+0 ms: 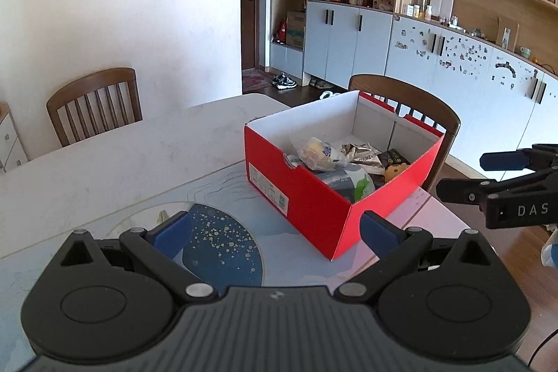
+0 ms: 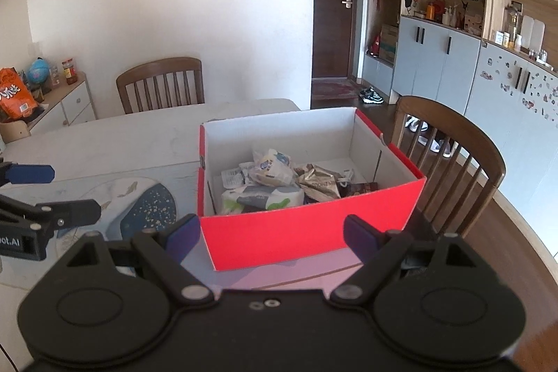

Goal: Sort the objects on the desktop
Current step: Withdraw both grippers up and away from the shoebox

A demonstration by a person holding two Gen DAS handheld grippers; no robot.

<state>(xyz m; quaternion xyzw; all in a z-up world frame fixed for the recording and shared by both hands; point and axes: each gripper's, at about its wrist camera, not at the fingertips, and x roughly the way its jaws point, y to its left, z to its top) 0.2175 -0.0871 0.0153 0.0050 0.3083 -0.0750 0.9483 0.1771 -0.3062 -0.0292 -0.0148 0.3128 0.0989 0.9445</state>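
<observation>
Snack bag on side cabinet shows in right view only.

An open box sits on the table, near its right edge, partly on a mat that spreads out to its left; inside lie several packets, heaped toward the near side. One chair stands at the far side of the table, left of the box, and another chair stands just right of the box. Both grippers hover on the near side, the left gripper over the mat and the right gripper before the box's near wall, while cabinets line the far right wall and a low cupboard stands far left.
</observation>
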